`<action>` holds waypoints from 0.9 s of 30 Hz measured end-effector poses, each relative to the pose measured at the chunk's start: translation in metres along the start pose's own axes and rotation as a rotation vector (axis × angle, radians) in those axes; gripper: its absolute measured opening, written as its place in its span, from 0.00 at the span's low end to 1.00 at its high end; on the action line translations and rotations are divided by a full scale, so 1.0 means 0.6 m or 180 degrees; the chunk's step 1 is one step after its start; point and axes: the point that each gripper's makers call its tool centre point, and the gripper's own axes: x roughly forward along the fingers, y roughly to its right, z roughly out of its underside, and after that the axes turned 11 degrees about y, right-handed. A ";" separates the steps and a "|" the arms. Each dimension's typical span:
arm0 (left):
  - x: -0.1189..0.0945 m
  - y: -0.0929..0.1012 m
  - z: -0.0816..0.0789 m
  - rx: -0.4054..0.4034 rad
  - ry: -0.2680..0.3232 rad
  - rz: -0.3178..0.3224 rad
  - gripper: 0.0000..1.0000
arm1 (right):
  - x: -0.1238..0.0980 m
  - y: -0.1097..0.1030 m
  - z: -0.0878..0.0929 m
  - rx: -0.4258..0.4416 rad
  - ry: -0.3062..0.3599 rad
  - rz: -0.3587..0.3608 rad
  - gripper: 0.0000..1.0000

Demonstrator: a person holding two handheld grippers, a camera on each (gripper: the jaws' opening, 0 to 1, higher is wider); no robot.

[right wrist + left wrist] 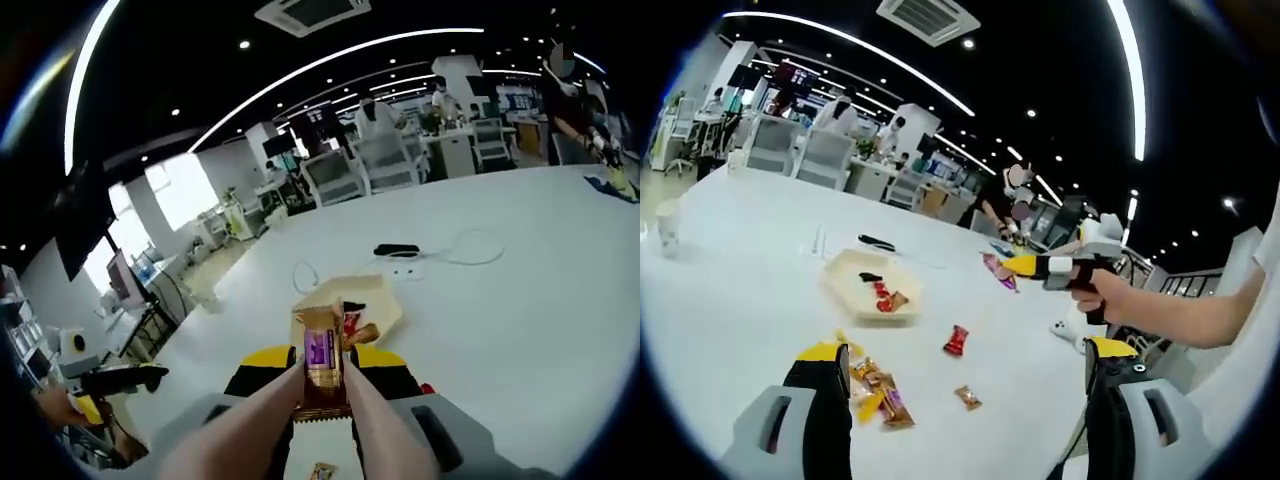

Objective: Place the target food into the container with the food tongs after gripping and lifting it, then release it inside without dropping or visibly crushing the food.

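- An open office with ceiling strip lights, desks, chairs and people in the background; a wide white tabletop [750, 300] carries everything.
- On it sits a shallow pale tray [852, 274] serving as the container, with a few wrapped snacks already inside. Loose wrapped snacks lie on the tabletop near it: a red one [956, 340], a small brown one [967, 397] and a little pile [880, 395] beside the left gripper's jaw.
- The right gripper [322, 400] holds a pair of tongs [300, 420], whose two arms are pinched together on a wrapped snack bar [321, 372]. The bar hangs in the air on the near side of the tray, not yet over it.
- The left gripper [965, 375] has its jaws wide apart and holds nothing.
- Handling, as a judgement: the bar looks light, its foil-like wrapper slick and crinkly, the contents probably brittle. A gentle pinch across the middle of the flat faces should hold it; harder squeezing risks cracking it.
- The right gripper view shows the grip on the bar close up, with a black object and a white cable beyond the tray.
- The left gripper view shows the loose snacks and the right gripper [1025, 266] from the side, in a person's hand [1105, 296], raised above the tabletop to the tray's right.
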 end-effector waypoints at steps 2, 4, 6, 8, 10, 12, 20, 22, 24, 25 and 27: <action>0.004 -0.001 -0.003 -0.0017 0.0023 -0.0008 0.98 | 0.002 0.004 -0.002 -0.0007 0.0002 0.0004 0.20; 0.007 -0.003 -0.004 -0.0018 0.0034 -0.0010 0.98 | 0.003 0.008 -0.003 -0.0007 0.0000 0.0010 0.20; 0.011 -0.005 -0.003 -0.0024 0.0031 -0.0020 0.98 | 0.004 0.009 -0.005 -0.0003 0.0002 0.0011 0.20; 0.014 -0.006 -0.002 -0.0031 0.0028 -0.0016 0.98 | 0.004 0.011 -0.009 -0.0012 0.0009 0.0010 0.20; 0.018 -0.006 -0.002 -0.0020 0.0008 -0.0013 0.98 | 0.005 0.013 -0.013 -0.0039 0.0009 0.0002 0.20; 0.019 -0.010 -0.004 -0.0001 0.0009 -0.0051 0.98 | 0.007 0.016 -0.016 -0.0057 0.0004 0.0000 0.20; 0.020 -0.015 -0.014 -0.0032 0.0087 -0.0074 0.98 | 0.014 0.021 -0.030 -0.0088 0.0019 -0.0018 0.20; 0.020 -0.016 -0.015 -0.0042 0.0093 -0.0083 0.98 | 0.018 0.021 -0.036 -0.0106 0.0024 -0.0030 0.21; 0.021 -0.016 -0.016 -0.0035 0.0106 -0.0085 0.98 | 0.021 0.020 -0.041 -0.0119 0.0029 -0.0044 0.21; 0.022 -0.017 -0.016 -0.0034 0.0105 -0.0087 0.98 | 0.022 0.020 -0.045 -0.0132 0.0034 -0.0054 0.21; 0.025 -0.018 -0.015 -0.0042 0.0109 -0.0089 0.98 | 0.024 0.021 -0.050 -0.0143 0.0047 -0.0064 0.21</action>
